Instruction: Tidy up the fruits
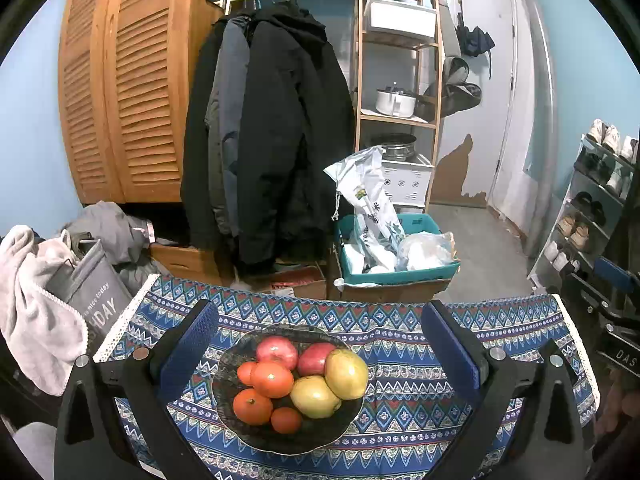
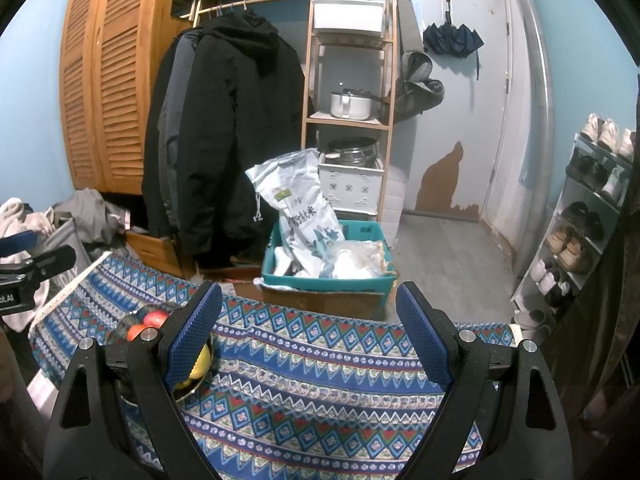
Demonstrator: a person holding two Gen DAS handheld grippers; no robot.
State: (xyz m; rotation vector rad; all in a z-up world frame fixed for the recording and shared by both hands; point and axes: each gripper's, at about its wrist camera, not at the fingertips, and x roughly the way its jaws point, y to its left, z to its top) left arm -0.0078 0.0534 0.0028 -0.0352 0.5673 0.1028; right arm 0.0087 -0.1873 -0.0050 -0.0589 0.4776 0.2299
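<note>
A lived-in home entryway or storage room: beyond the fingers, dark coats point(image 1: 264, 140) hang on a rail beside a louvred wooden wardrobe point(image 1: 124, 80), a shelf holds cooking pots point(image 1: 395, 101), and a shoe rack point(image 2: 588, 216) stands right of the door point(image 2: 460, 80).

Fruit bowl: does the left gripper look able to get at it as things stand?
Probably yes. The left gripper is open, with the fruit bowl directly ahead between its fingers and nothing in between.
</note>
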